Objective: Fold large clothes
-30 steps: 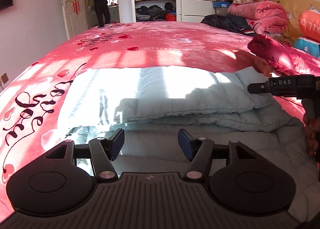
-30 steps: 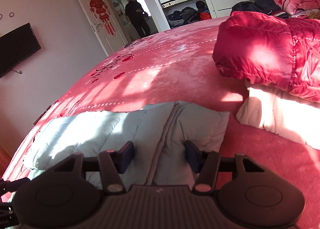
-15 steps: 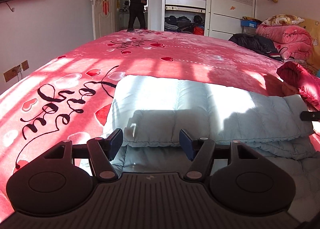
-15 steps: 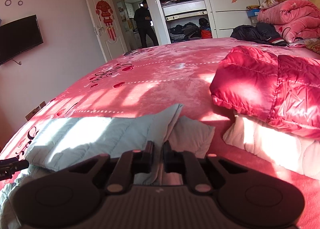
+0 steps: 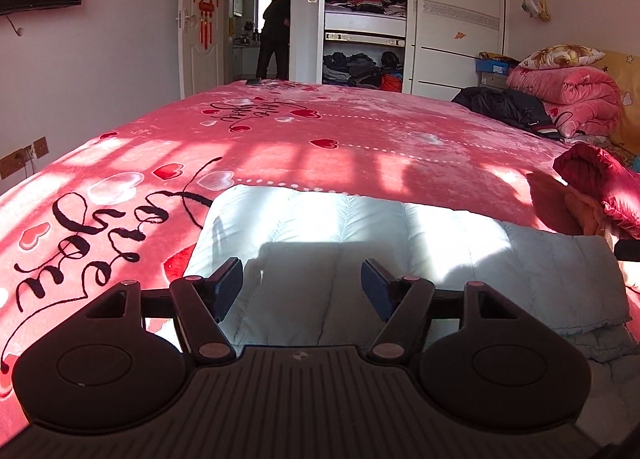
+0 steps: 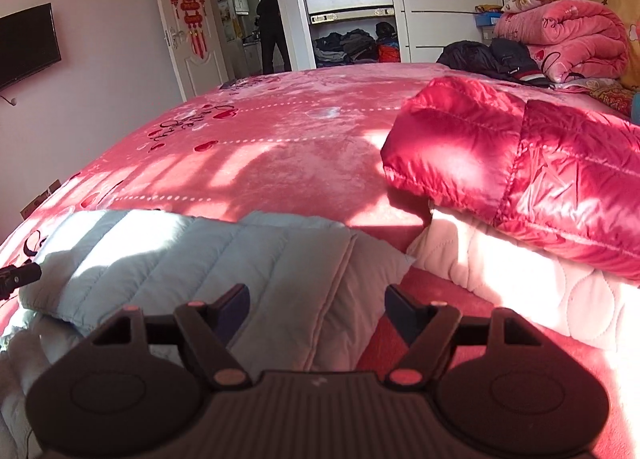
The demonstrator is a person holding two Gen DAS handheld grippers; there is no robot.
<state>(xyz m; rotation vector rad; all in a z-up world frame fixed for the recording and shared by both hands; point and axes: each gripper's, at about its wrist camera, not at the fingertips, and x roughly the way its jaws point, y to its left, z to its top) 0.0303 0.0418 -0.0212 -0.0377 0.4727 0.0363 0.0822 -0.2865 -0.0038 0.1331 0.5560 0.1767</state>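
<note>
A pale blue quilted padded garment (image 5: 400, 255) lies folded over on the red bed cover (image 5: 320, 139); it also shows in the right wrist view (image 6: 224, 259). My left gripper (image 5: 302, 287) is open and empty, just above the garment's near left part. My right gripper (image 6: 318, 305) is open and empty over the garment's right end. The tip of the left gripper shows at the left edge of the right wrist view (image 6: 16, 277).
A folded red puffer jacket (image 6: 520, 171) lies on a cream quilted garment (image 6: 520, 279) right of the blue one. Pink quilts (image 5: 568, 99) and dark clothes (image 5: 504, 105) lie at the far right. A person (image 5: 276, 39) stands in the doorway beyond the bed.
The right gripper shut on the garment's right end half a second ago and has now opened and let go. The left gripper has stayed open and now looks more to the left.
</note>
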